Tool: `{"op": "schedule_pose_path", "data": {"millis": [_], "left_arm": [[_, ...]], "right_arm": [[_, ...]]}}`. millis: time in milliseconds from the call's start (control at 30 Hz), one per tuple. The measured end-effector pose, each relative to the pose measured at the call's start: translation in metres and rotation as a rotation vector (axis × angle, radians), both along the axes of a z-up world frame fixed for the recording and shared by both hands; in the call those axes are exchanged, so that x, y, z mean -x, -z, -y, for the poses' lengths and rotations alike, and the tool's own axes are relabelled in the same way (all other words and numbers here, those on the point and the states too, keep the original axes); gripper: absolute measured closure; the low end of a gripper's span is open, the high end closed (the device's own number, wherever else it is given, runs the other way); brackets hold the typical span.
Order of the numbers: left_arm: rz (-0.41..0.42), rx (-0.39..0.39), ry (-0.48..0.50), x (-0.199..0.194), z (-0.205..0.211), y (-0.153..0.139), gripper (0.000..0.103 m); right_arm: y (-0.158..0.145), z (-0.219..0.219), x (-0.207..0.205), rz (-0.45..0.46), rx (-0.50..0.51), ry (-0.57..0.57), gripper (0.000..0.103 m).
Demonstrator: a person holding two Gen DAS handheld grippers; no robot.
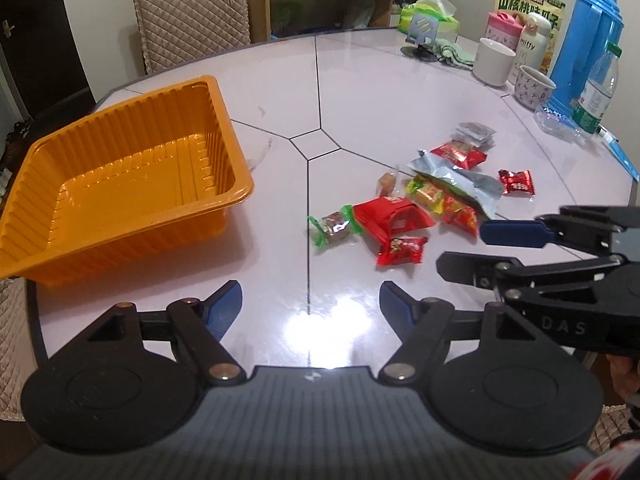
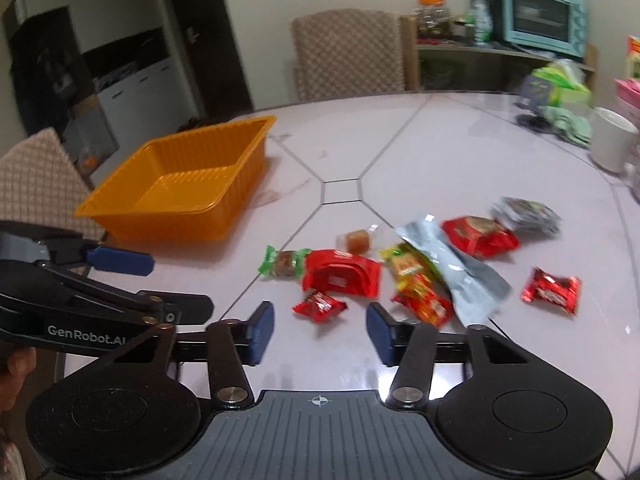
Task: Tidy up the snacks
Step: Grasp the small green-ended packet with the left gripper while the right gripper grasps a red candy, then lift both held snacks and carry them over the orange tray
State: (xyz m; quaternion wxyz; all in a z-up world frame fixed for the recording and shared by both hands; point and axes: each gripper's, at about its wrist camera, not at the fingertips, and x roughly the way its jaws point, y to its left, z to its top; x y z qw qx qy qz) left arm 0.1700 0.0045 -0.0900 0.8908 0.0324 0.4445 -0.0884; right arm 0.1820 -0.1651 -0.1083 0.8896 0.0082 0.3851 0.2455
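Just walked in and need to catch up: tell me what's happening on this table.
A person holds a two-finger gripper in each hand over a table to sort snacks. The left gripper and the right gripper are both open and hold nothing. A pile of wrapped snacks lies loose on the tabletop, with a small red packet nearest the right gripper. The orange tray sits to the left, with nothing in it yet.
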Motion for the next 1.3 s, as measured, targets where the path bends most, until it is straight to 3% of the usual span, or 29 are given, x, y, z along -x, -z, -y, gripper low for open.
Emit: {"op": "schedule_pose_path", "data": {"millis": [567,733,867,1300], "left_arm": [[-0.056,-0.010,0.065,-0.035,-0.015,0.025,0.043],[-0.056,-0.020,0.096,-0.042,-0.011,0.027,0.044],[-0.051,-0.028,0.124,-0.045,-0.005,0.028,0.045],[0.002,-0.099,0.225,-0.061,0.026,0.037,0.054]], "right_arm": [[0.037,-0.034,-0.045,-0.026,0.128,-0.108,0.062],[0.043,-0.038,-0.045,-0.030,0.160,-0.133,0.076],[0.045,-0.035,-0.043,-0.036,0.156,-0.131,0.080],[0.035,0.015,-0.032,-0.106,0.071,0.065,0.082]]}}
